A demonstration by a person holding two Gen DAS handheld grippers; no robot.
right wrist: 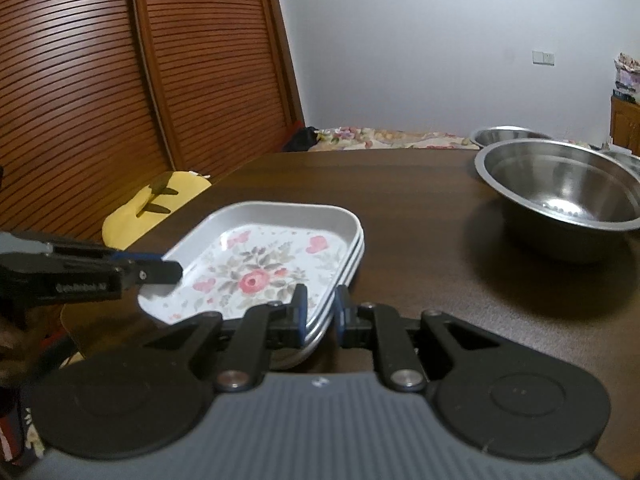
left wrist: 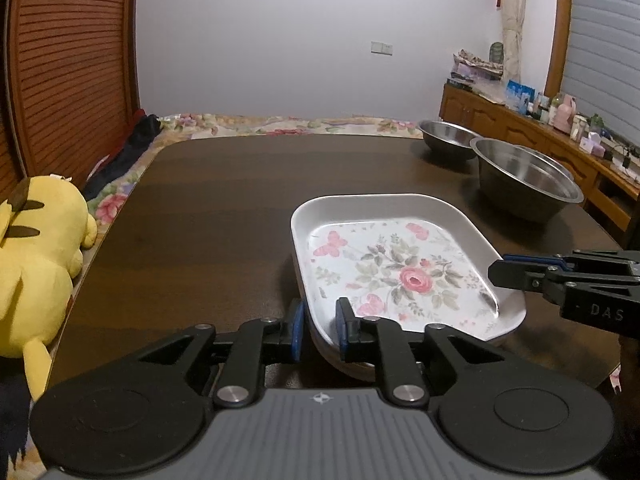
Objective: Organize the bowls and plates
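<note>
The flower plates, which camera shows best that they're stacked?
The right wrist view: the flower plates show layered rims along their right side, so more than one plate is stacked. The left wrist view shows the flower picture well, but only the top plate's rim clearly.

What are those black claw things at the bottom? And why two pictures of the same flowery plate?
They are grabbing tools, one in each of a person's hands, each with a camera looking along its fingers. One picture comes from the left gripper, the other from the right gripper. On the dark brown wooden table sit a stack of white rectangular rose-patterned plates and round shiny steel bowls. The right gripper pinches the stack's rim; the left gripper's fingers straddle another edge.
</note>
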